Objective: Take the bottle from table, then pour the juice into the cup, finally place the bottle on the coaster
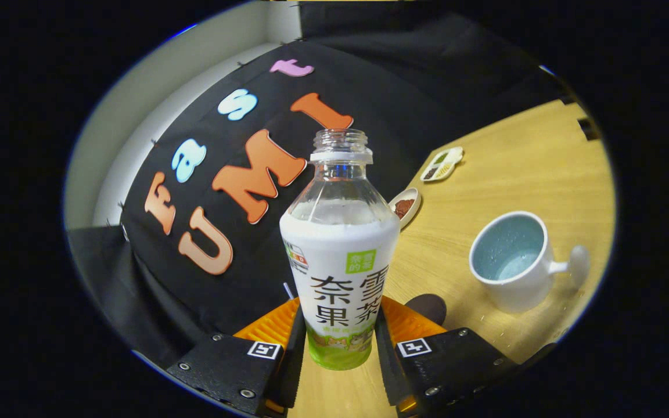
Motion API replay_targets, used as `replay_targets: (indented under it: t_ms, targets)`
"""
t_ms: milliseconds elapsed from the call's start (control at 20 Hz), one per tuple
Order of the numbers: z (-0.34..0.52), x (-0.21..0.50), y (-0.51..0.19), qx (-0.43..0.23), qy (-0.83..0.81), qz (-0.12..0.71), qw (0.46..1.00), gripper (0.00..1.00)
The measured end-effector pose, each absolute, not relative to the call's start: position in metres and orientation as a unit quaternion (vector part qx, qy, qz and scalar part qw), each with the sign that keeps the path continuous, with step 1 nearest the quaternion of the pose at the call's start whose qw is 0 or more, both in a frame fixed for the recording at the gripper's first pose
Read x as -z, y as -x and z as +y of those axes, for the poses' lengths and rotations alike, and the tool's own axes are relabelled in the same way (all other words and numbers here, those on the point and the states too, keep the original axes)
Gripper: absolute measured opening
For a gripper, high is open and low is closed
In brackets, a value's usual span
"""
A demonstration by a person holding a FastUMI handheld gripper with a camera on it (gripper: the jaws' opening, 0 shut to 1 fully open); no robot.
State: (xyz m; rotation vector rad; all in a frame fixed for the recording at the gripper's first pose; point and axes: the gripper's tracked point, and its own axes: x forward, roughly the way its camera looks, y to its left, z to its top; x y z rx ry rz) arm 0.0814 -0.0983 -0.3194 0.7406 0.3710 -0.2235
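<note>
A clear plastic bottle (340, 255) with a white and green label and no cap stands between my fingers. My gripper (339, 342) is shut on the bottle's lower part, both pads pressing its sides. The whole view is tilted, so the wooden table (520, 168) slopes. A white cup (514, 261) with a pale blue inside and a handle sits on the table, to the right of the bottle and apart from it. A dark round coaster (427, 307) peeks out just behind the right finger, partly hidden.
Two small dishes lie farther back on the table: a round one with something red-brown (405, 206) just behind the bottle, and a long white one with several compartments (442, 164) beyond it. The black cloth wall stands behind, to the left.
</note>
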Motion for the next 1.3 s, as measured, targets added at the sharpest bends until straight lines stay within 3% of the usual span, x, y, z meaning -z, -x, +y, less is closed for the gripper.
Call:
replay_targets:
  t_ms: [350,750,1300]
  targets:
    - [-0.107,0.32,-0.105,0.106,-0.151,0.181,0.966,0.59]
    - [-0.103,0.352,-0.125,0.097,0.028,0.242,0.965,0.58]
    - [-0.095,0.411,-0.135,0.083,0.01,0.3,0.95,0.59]
